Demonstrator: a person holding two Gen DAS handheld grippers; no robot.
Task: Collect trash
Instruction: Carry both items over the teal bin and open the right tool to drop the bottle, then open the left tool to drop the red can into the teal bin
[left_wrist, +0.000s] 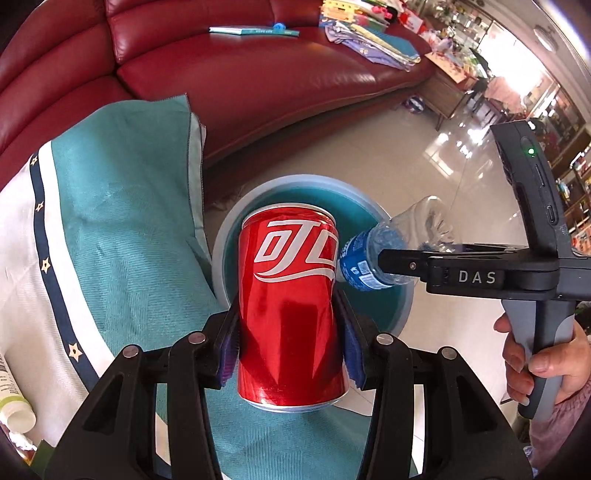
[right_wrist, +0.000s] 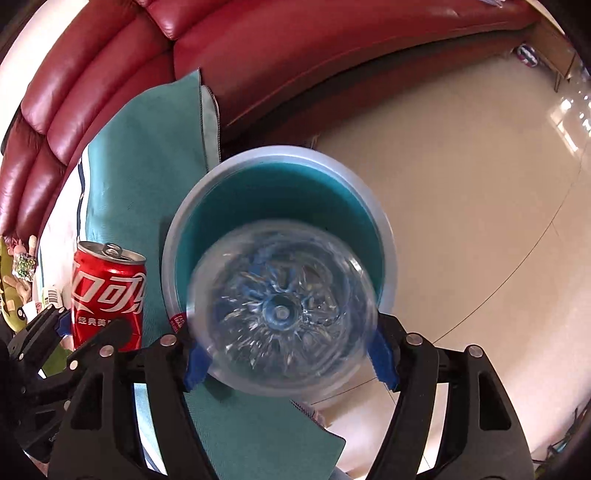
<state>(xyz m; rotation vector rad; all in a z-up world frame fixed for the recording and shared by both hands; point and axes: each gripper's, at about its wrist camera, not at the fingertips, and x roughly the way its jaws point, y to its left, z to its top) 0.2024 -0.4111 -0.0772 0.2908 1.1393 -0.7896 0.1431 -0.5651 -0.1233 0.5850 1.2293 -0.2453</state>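
The left gripper is pinching a red can, and the right gripper, jaws spread, is loosely bracketing a plastic bottle, both poised above the teal bin just ahead for dropping.

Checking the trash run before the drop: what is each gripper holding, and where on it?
Left gripper clamps the red cola can across its lower sides. The plastic water bottle sits between the right gripper's jaws; pad contact unclear.

We count one red can, one clear plastic bottle, one teal bin at mid-frame, one teal cloth at left, one red sofa above, and two grippers.
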